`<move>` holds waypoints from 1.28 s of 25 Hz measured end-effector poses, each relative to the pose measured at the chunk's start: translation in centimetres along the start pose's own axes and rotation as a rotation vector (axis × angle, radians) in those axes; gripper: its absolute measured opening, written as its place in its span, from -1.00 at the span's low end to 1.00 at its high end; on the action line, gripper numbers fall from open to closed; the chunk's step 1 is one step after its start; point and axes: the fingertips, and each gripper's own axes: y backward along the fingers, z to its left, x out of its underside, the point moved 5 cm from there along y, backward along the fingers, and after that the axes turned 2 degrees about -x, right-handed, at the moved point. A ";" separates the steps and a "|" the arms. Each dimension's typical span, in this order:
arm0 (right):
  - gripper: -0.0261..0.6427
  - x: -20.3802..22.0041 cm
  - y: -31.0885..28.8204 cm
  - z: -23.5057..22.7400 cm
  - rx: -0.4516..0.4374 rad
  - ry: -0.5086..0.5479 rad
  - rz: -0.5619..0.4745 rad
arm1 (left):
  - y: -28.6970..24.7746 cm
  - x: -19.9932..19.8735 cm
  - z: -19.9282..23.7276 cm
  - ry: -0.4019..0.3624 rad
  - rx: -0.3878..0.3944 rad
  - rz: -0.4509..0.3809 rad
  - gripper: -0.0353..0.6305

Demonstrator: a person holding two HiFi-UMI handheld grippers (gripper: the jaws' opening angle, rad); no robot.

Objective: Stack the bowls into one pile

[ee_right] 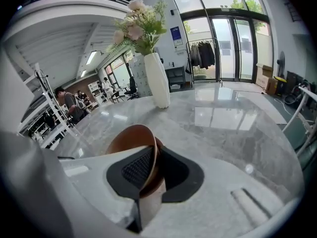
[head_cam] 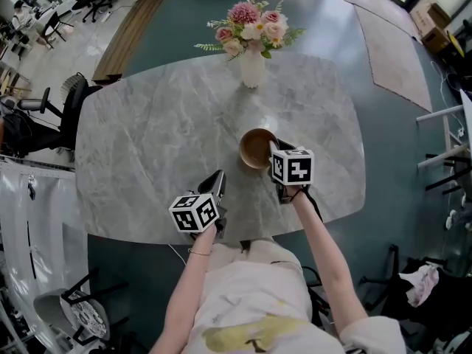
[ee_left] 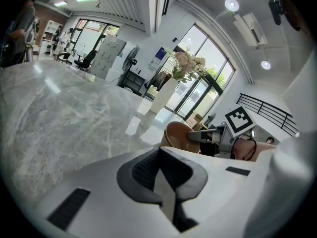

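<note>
**Right gripper pinches the bowl rim; left gripper idle**

Nearest the person, the left gripper (head_cam: 218, 177) hangs over the table (head_cam: 147, 139) edge with its jaws pressed together and nothing between them, at about 7 o'clock from the bowl (head_cam: 254, 150) and apart from it.

The right gripper (head_cam: 274, 147) is clamped on the bowl's wall at about 4 o'clock on the rim, one pad inside and one outside. From its own view the bowl looks tipped rather than sitting flat.

The bowl sits near the table's middle, slightly toward 3 o'clock. It is round, plain brown and matte, with a thin wall and a pale, smooth inside. A second lip seems to nest just inside the first, so this may already be a pile, but I cannot tell. No other bowl shows on the table.

It looks light and stiff, probably wood or plastic, so a rim pinch should carry it. The smooth thin wall could swivel in the pads, so a deep, square bite is safest.

At 12 o'clock beyond it stands a white vase (head_cam: 252, 68) of flowers, well apart.
</note>
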 end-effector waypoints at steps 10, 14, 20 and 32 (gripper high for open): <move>-0.65 -0.1 0.0 0.2 -0.027 0.052 -0.013 | -0.2 -0.1 -0.3 -0.002 0.000 -0.007 -0.89; -0.52 -0.2 0.5 0.2 -0.010 0.055 -0.039 | -0.1 -0.1 -0.5 -0.004 -0.002 -0.015 -0.89; -0.52 -0.1 1.2 -0.1 -0.061 0.007 -0.077 | -0.1 -0.5 -1.4 -0.027 0.004 -0.043 -0.89; -0.70 -0.6 5.1 -0.4 -0.157 0.058 -0.154 | 1.3 -1.9 -4.3 -0.095 0.000 -0.143 -0.89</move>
